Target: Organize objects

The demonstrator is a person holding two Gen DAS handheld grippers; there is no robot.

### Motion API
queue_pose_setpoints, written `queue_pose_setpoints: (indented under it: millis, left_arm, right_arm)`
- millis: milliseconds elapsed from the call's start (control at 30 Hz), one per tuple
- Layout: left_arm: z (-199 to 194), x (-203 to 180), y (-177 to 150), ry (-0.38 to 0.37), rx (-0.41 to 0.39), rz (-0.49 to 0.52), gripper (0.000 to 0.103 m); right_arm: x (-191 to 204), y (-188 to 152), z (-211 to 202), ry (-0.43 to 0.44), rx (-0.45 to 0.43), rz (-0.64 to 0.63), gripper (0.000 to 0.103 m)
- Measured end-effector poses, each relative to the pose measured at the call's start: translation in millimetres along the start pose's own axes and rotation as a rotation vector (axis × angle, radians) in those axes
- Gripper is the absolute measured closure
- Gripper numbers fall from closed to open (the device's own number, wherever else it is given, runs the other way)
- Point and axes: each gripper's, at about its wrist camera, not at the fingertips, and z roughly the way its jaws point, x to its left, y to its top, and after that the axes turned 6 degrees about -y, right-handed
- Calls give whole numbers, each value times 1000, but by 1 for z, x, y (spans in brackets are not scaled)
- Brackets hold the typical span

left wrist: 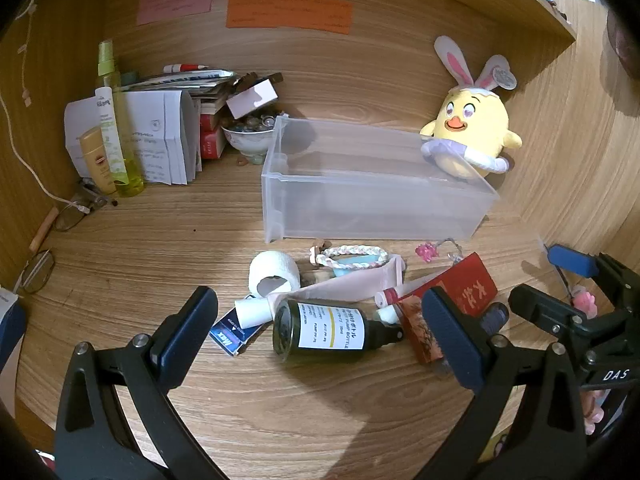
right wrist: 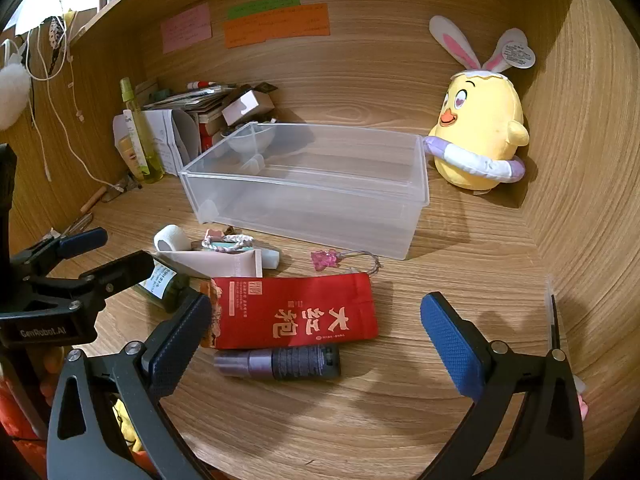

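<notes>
Clear bin (right wrist: 304, 184) sits empty at back of wood desk (right wrist: 360, 420), open side up, likely ready for small things. Small things lie in heap just in front of bin: dark bottle (left wrist: 320, 330) on its side, red pouch (right wrist: 296, 312), grey tube (right wrist: 276, 362), white tape roll (left wrist: 274, 274), braided band (left wrist: 352, 258). None in bin yet.

Left gripper (left wrist: 320, 332) tilts down, bottle between tips, jaws wide apart, holds nothing. Right gripper (right wrist: 316, 336) tilts down over pouch and tube, jaws wide apart, holds nothing.

dark bottle (left wrist: 320, 330) label — "PUMP BOTTLE" | blue box (left wrist: 230, 336) — "MEX" | left tongs (right wrist: 44, 332) mount — "GenRobot.AI"
</notes>
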Motion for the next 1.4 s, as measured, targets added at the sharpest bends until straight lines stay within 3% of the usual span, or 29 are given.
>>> queue_pose_setpoints:
  millis: [1400]
  left_arm:
    - [-4,4,-10,-9,14,18,0]
  right_arm:
    - [-10,-3,7,-6,19,41,0]
